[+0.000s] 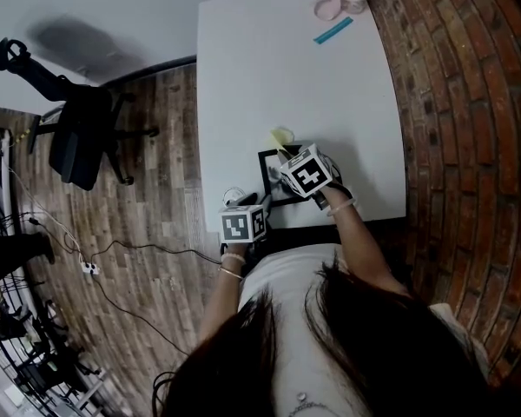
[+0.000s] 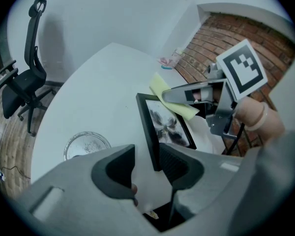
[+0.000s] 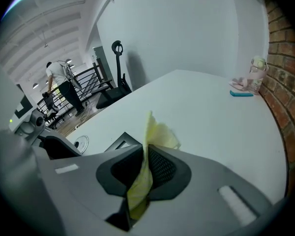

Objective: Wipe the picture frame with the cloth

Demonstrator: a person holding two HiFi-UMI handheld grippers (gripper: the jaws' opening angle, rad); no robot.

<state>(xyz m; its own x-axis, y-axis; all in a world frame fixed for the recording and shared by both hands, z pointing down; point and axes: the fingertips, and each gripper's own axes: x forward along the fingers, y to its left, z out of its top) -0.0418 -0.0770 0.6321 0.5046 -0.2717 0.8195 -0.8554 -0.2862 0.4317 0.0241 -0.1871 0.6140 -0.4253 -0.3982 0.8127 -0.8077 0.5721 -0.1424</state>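
Wiping with your right claw clamped on the yellow cloth could shove the picture frame, since your left claw gapes loose around its edge.

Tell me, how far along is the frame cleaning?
Done: the right claw has the yellow cloth clamped. In hand: it hangs at a far corner of the picture frame, whose near edge the open left claw straddles. Left: the wiping; how much is done I cannot tell.

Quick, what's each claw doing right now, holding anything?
Left claw: open, the picture frame edge between its jaws, not gripped.
Right claw: closed on the yellow cloth.
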